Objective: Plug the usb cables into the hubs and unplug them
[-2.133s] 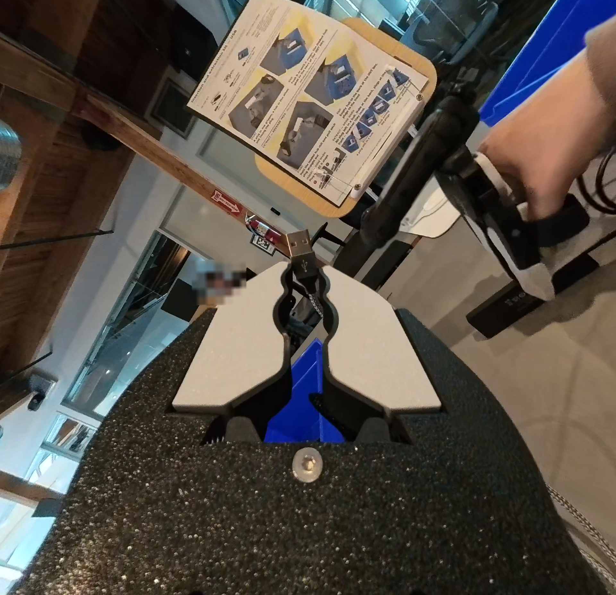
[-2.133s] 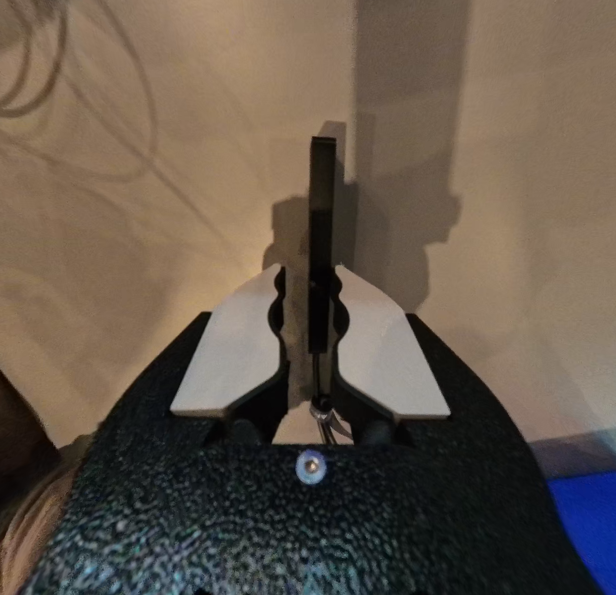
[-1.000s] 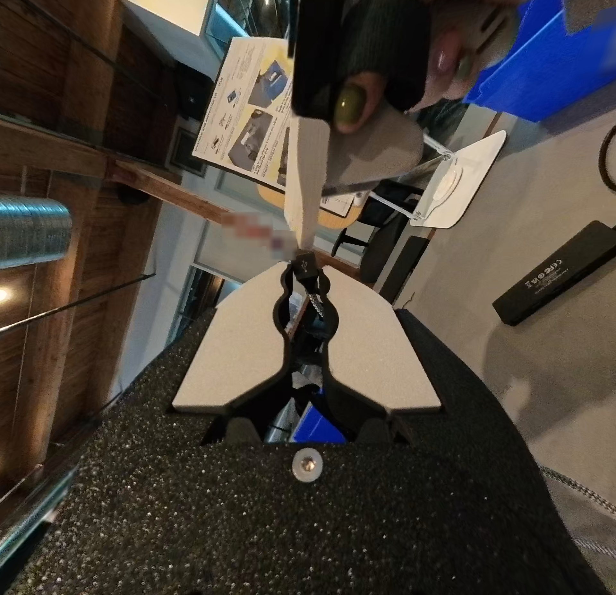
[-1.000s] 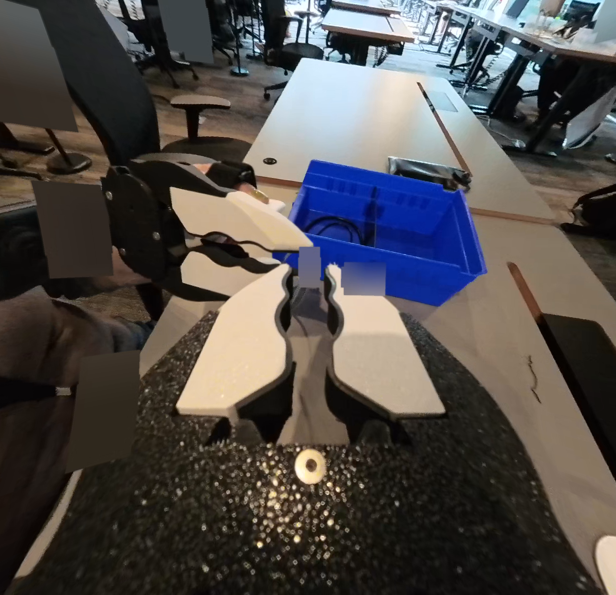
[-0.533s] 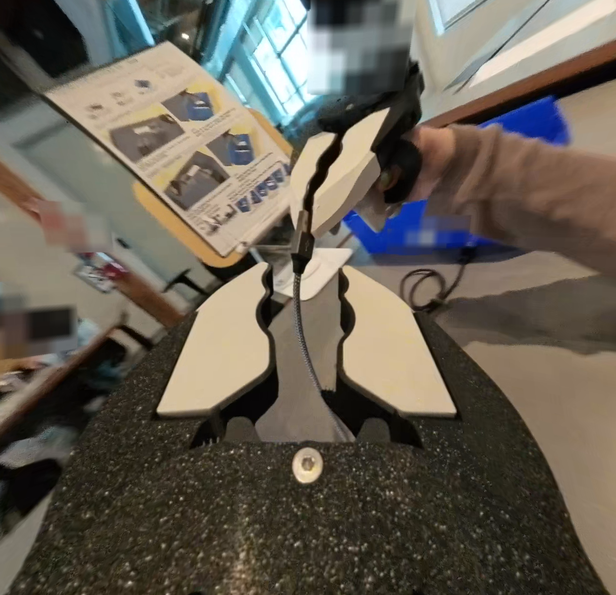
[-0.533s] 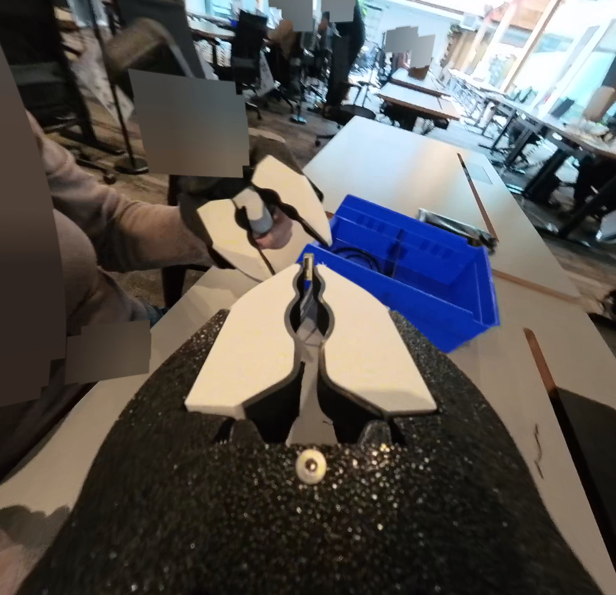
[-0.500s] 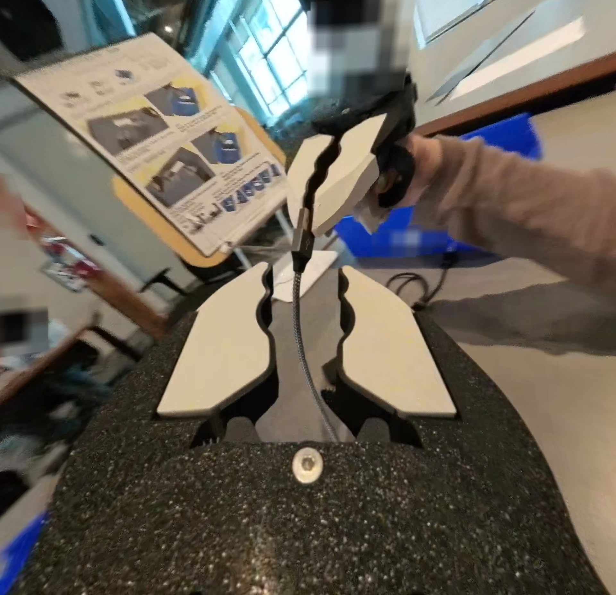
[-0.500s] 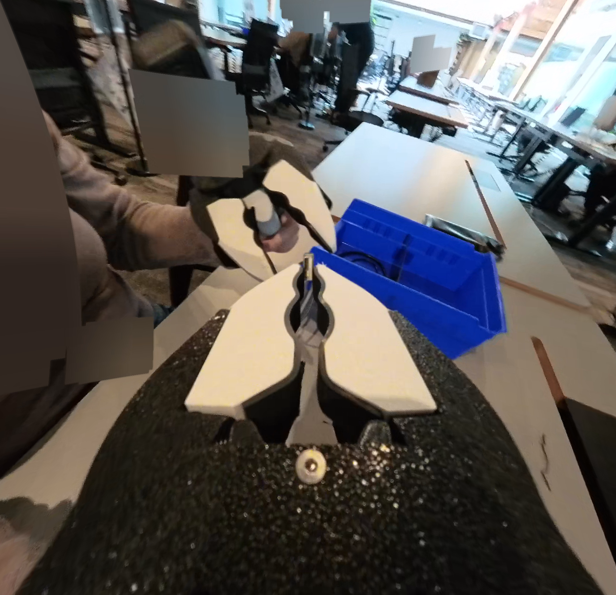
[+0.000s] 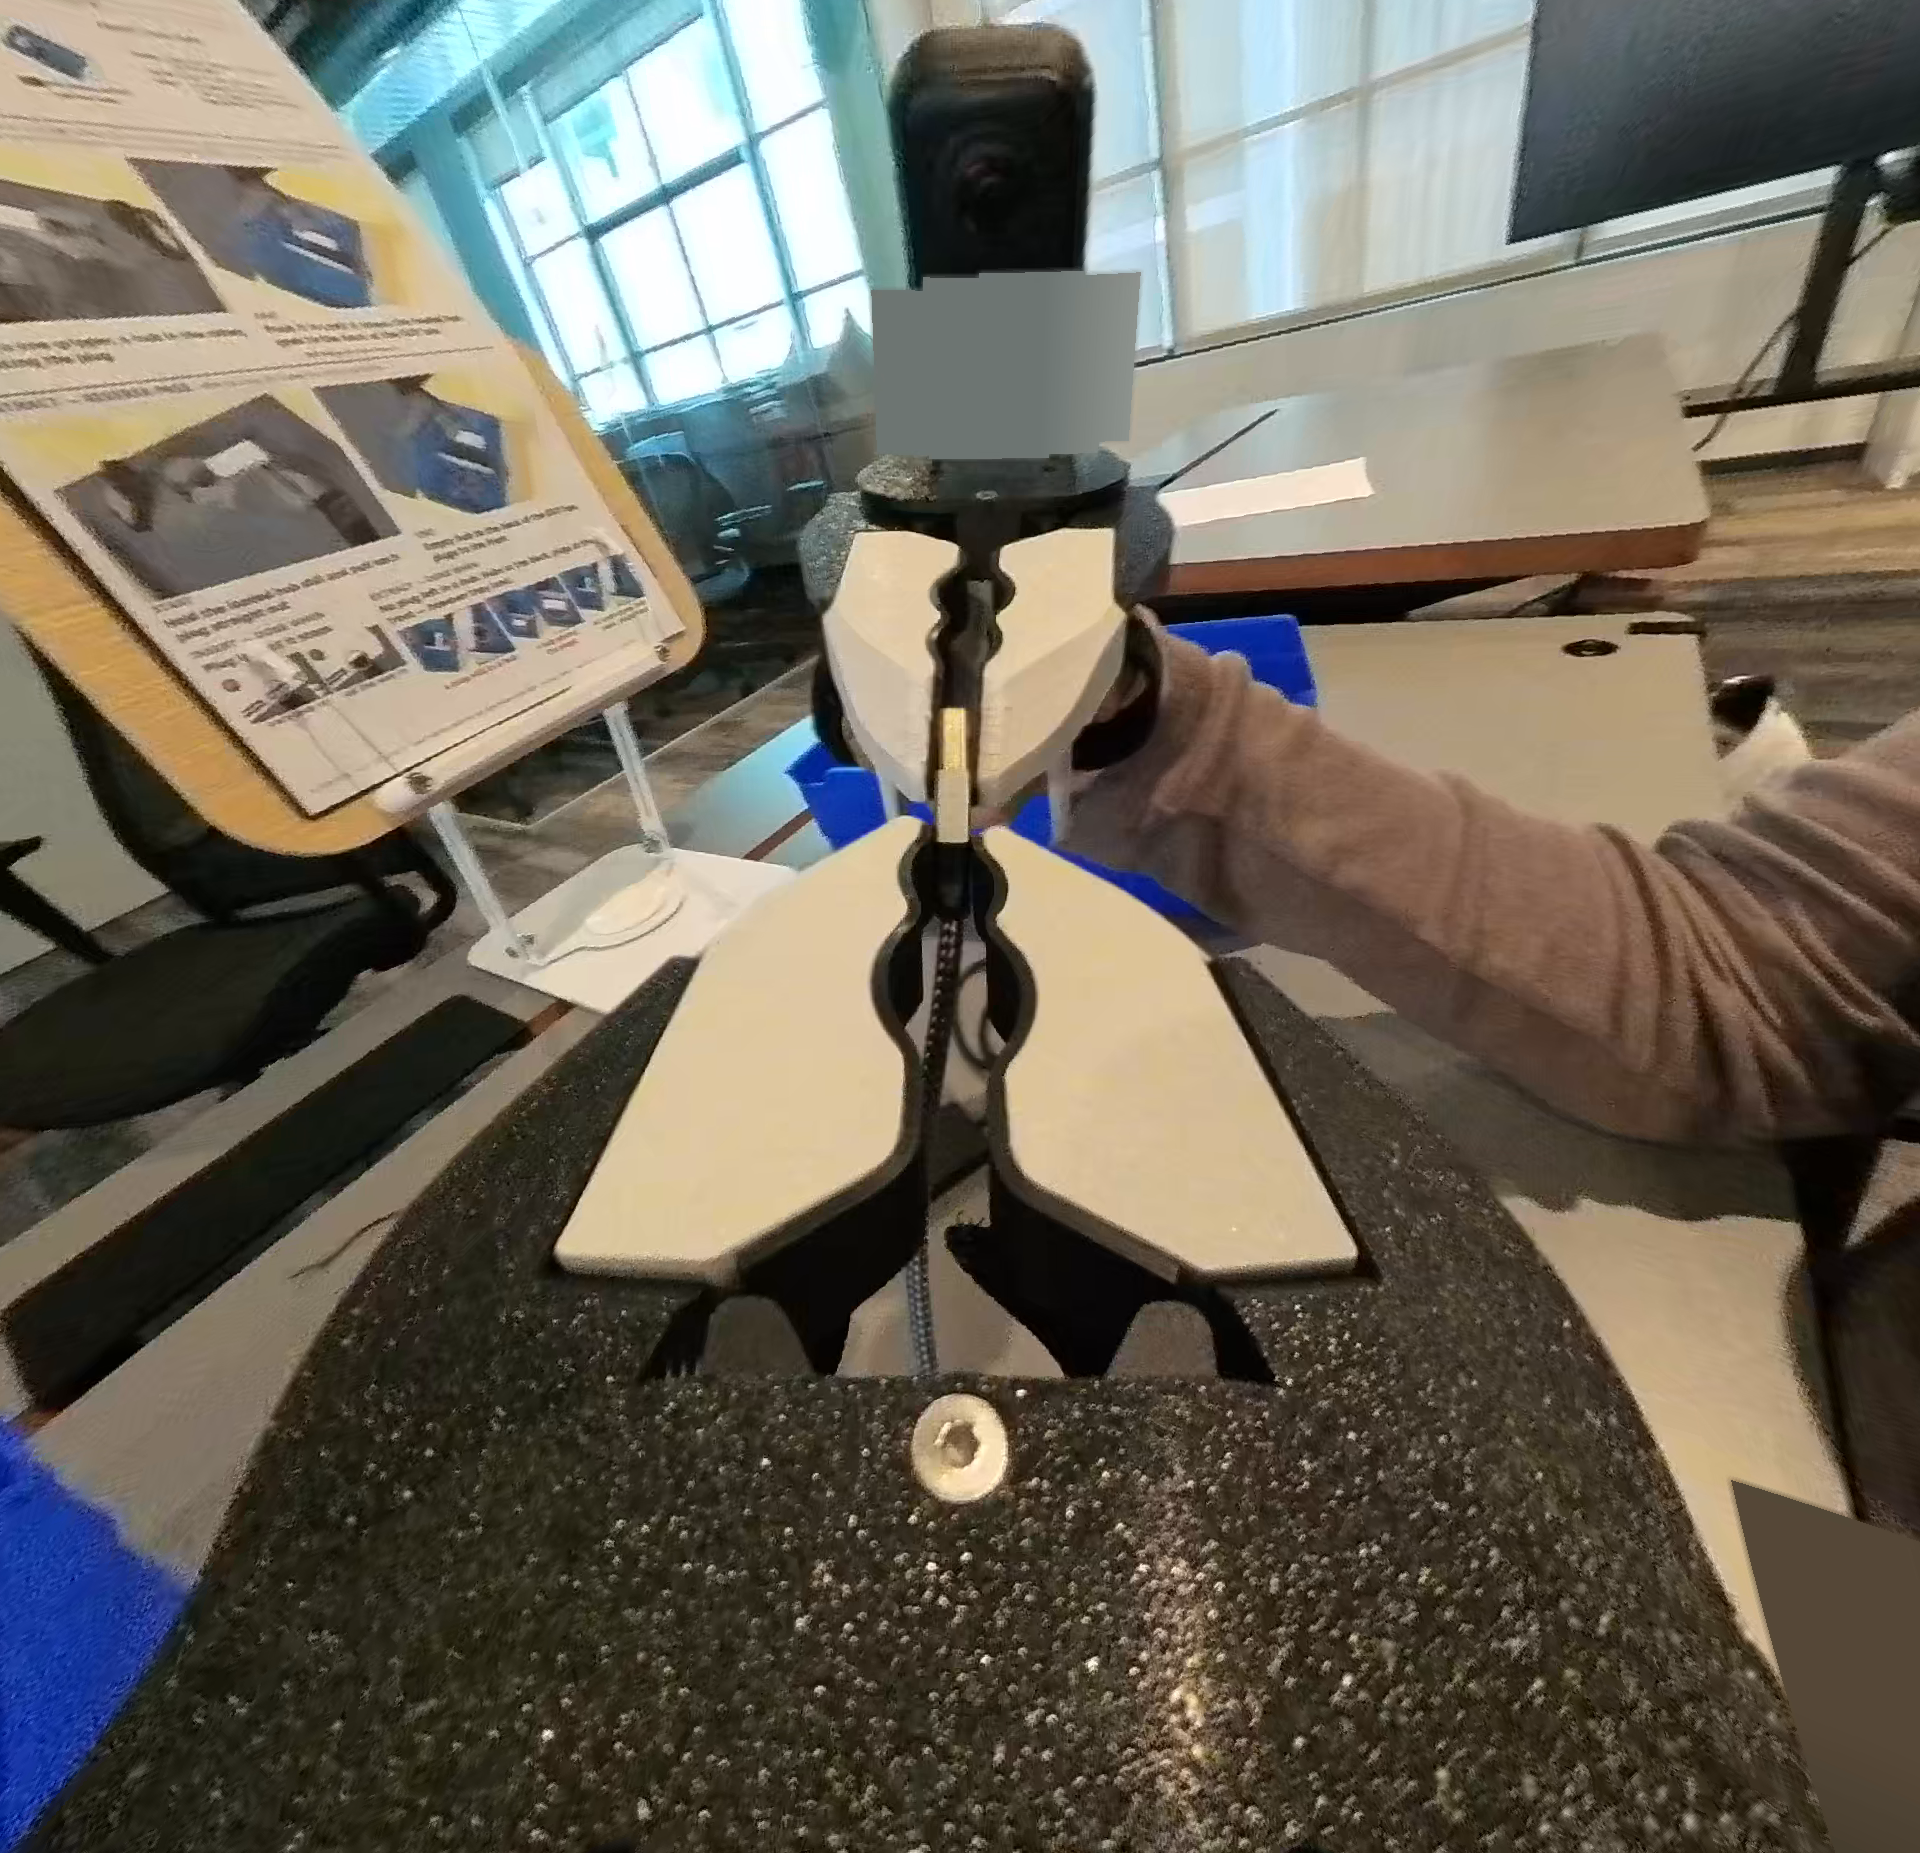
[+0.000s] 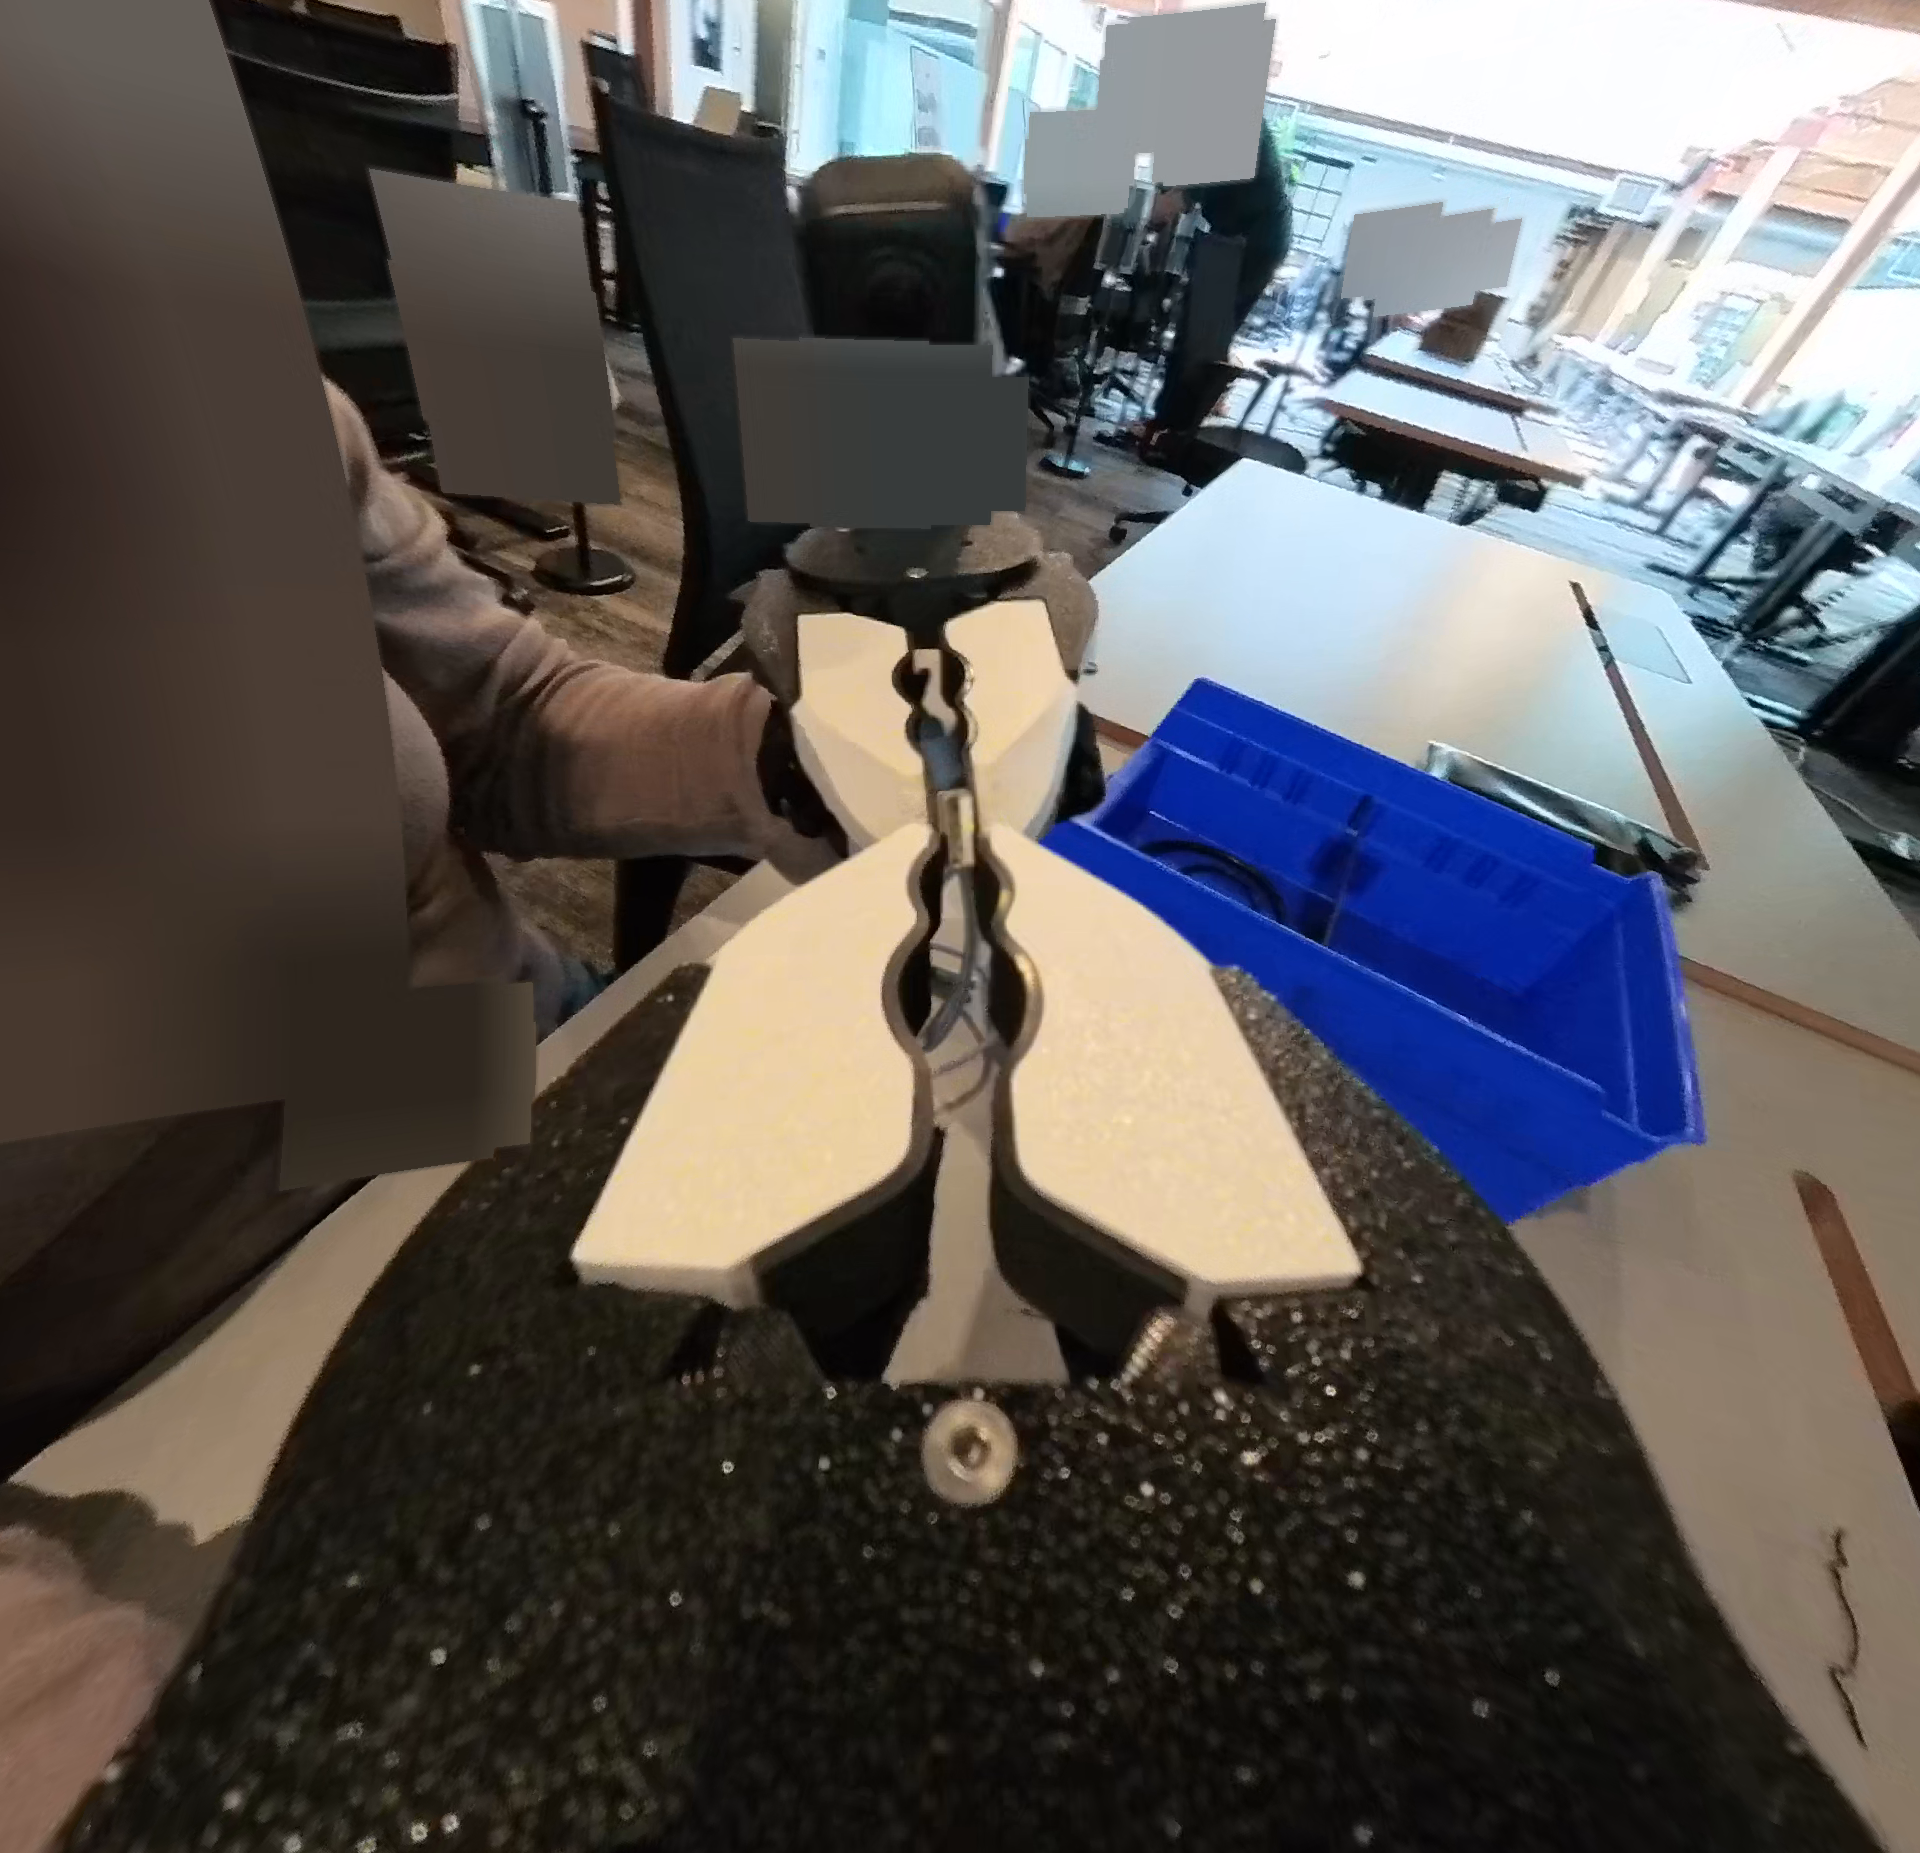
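My two grippers face each other tip to tip above the grey table (image 9: 1558, 1336). My left gripper (image 9: 951, 839) is shut on the plug end of a braided USB cable (image 9: 935, 1055) that runs back between its fingers. My right gripper (image 10: 956, 845) is shut on a metal-tipped connector (image 10: 958, 832). In the left wrist view the right gripper (image 9: 958, 795) holds a black plug body (image 9: 971, 645). A metal connector (image 9: 951, 780) spans the gap between the tips. The left gripper also shows in the right wrist view (image 10: 940, 811). I cannot tell whether the two ends are mated.
A blue bin (image 10: 1455, 982) with a dark cable inside stands behind and to the right of the grippers. An instruction board (image 9: 312, 401) on a clear stand stands at the left. A black strip (image 9: 260, 1169) lies near the table's left edge. A sleeved arm (image 9: 1455, 920) reaches in from the right. The tips of both grippers are at nearly the same place.
The left gripper, open half a second ago with the cable hanging between its fingers, has shut on it. Both grippers have turned to face each other squarely and moved closer.
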The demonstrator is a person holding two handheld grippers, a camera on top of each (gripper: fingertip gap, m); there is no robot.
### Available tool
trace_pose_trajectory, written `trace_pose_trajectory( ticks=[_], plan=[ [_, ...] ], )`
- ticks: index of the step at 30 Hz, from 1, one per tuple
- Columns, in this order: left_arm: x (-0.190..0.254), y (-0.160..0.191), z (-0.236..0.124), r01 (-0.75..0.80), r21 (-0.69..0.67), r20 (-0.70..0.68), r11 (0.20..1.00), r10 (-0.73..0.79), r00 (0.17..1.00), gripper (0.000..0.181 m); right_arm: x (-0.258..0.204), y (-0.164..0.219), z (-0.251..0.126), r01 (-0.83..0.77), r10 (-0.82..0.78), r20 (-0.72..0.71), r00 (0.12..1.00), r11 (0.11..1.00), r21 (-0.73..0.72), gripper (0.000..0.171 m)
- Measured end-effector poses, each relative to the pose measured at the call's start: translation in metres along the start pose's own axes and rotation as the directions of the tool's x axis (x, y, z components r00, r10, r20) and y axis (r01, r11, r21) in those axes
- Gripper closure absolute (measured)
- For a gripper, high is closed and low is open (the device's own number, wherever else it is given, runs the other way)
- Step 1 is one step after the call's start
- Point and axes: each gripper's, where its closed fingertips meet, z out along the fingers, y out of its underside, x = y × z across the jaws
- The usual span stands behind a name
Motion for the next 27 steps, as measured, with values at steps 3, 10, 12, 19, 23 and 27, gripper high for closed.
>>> trace_pose_trajectory(
  ticks=[3, 10, 12, 19, 23, 27],
  plan=[
    [-0.009, 0.007, -0.008, -0.024, -0.035, 0.074, 0.999, 0.027, 0.997, 0.175, 0.025, 0.021, -0.01, -0.102, 0.089, -0.159, 0.983, 0.992, -0.073, 0.144],
    [-0.031, 0.032, -0.034, -0.014, -0.098, 0.186, 0.995, 0.032, 0.982, 0.175, 0.047, 0.189, -0.067, -0.633, 0.36, -0.544, 0.758, 0.608, -0.479, 0.123],
    [-0.037, 0.039, -0.036, 0.027, -0.089, 0.204, 0.996, -0.009, 0.979, 0.175, 0.039, 0.217, -0.075, -0.673, 0.351, -0.587, 0.73, 0.52, -0.526, 0.118],
    [-0.042, 0.052, -0.041, 0.125, -0.047, 0.185, 0.991, -0.114, 0.976, 0.175, 0.041, 0.223, -0.067, -0.618, 0.295, -0.558, 0.776, 0.533, -0.578, 0.116],
    [-0.04, 0.054, -0.048, 0.136, -0.033, 0.168, 0.99, -0.128, 0.977, 0.175, 0.052, 0.221, -0.065, -0.658, 0.395, -0.526, 0.753, 0.454, -0.601, 0.122],
    [-0.04, 0.055, -0.056, 0.149, -0.025, 0.167, 0.989, -0.143, 0.976, 0.175, 0.041, 0.236, -0.071, -0.625, 0.423, -0.483, 0.767, 0.321, -0.712, 0.111]
  ],
)
